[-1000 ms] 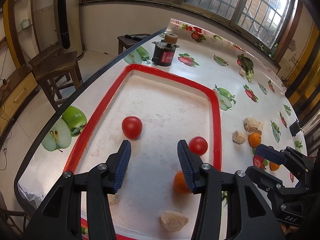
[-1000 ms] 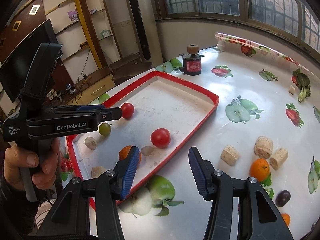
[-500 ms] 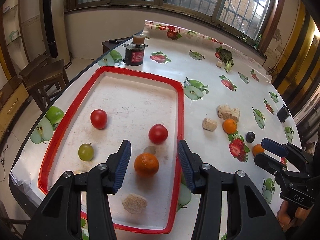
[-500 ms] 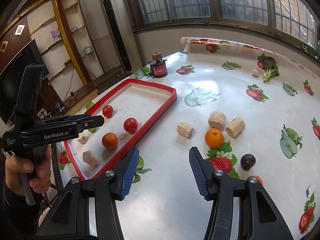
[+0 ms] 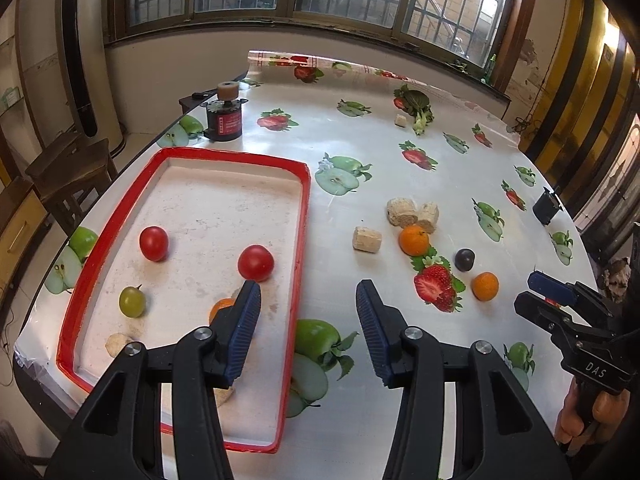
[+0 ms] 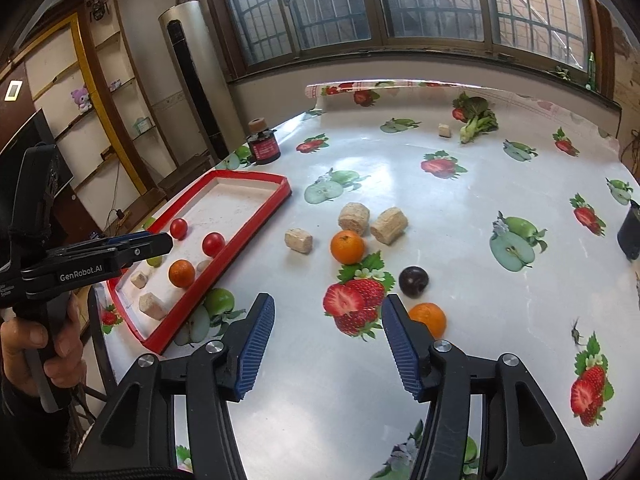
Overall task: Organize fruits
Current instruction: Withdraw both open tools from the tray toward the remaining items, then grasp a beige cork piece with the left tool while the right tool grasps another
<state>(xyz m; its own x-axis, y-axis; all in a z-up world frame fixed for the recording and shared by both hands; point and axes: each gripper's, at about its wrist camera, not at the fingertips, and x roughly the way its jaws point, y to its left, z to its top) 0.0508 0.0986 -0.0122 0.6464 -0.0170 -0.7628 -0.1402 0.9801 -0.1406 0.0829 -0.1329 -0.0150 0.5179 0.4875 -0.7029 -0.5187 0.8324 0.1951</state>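
A red-rimmed tray (image 5: 304, 216) (image 6: 256, 208) lies at the table's left. In it are two red tomatoes (image 5: 154, 243) (image 5: 256, 263), a green grape (image 5: 131, 301) and an orange (image 6: 181, 273), partly hidden behind my left finger in the left wrist view. On the tablecloth lie two oranges (image 6: 347, 247) (image 6: 428, 319) and a dark plum (image 6: 414, 281). My left gripper (image 5: 308, 322) is open and empty over the tray's right rim. My right gripper (image 6: 326, 342) is open and empty, above the table near the closer orange.
Several beige cork-like chunks (image 6: 298, 240) (image 6: 353, 218) (image 6: 389, 220) lie near the far orange, more lie in the tray (image 6: 151, 306). A black jar (image 5: 224, 120) stands behind the tray. Leafy greens (image 6: 476, 120) lie far back. A dark cup (image 6: 631, 234) is at right.
Both grippers have pulled back and swung right, away from the tray. The left gripper now sits over the tray's right rim; the right one faces the loose oranges and plum. Both stayed open.
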